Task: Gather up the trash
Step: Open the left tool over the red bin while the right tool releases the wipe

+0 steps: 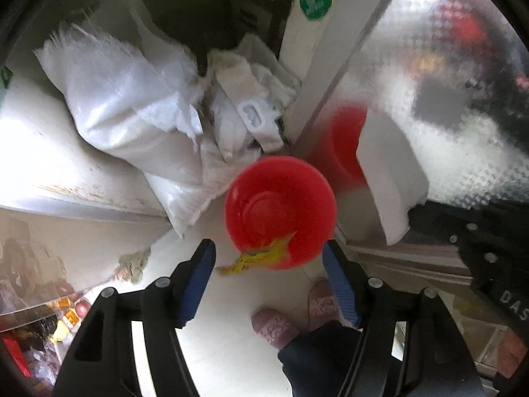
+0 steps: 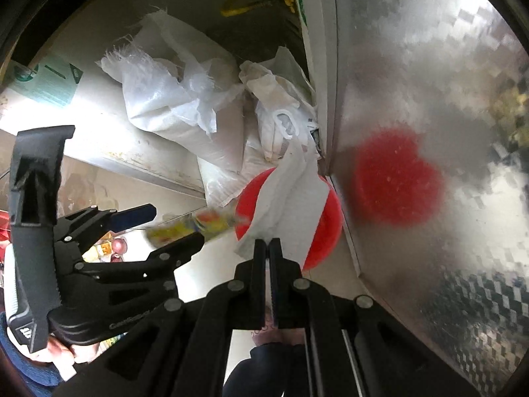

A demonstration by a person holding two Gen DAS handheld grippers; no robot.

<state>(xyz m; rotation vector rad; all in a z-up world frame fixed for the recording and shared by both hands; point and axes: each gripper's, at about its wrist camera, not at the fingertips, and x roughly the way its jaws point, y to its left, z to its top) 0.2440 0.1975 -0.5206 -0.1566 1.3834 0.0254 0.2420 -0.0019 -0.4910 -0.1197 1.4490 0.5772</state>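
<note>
A round red plastic bin stands on the pale tiled floor, tight against a patterned shiny metal panel that mirrors it as a red blur. Both grippers point steeply down over this bin.

The left gripper hangs above the bin's near rim with its blue-padded fingers spread wide and gripping nothing. A crumpled yellow printed wrapper lies loose between them, draped across the bin's near rim, partly inside and partly hanging out over the floor; it looks blurred in the right wrist view.

The right gripper has its fingers pressed tight together on a white paper tissue, which trails from the fingertips across the top of the bin, hiding much of its opening.

Behind the bin, white woven sacks are heaped against a white cabinet edge, and beside them sits a crumpled white plastic bag with a moulded handle. Nearer than the bin, a person's two pink patterned slippers stand on the floor, with a dark trouser leg above them.
</note>
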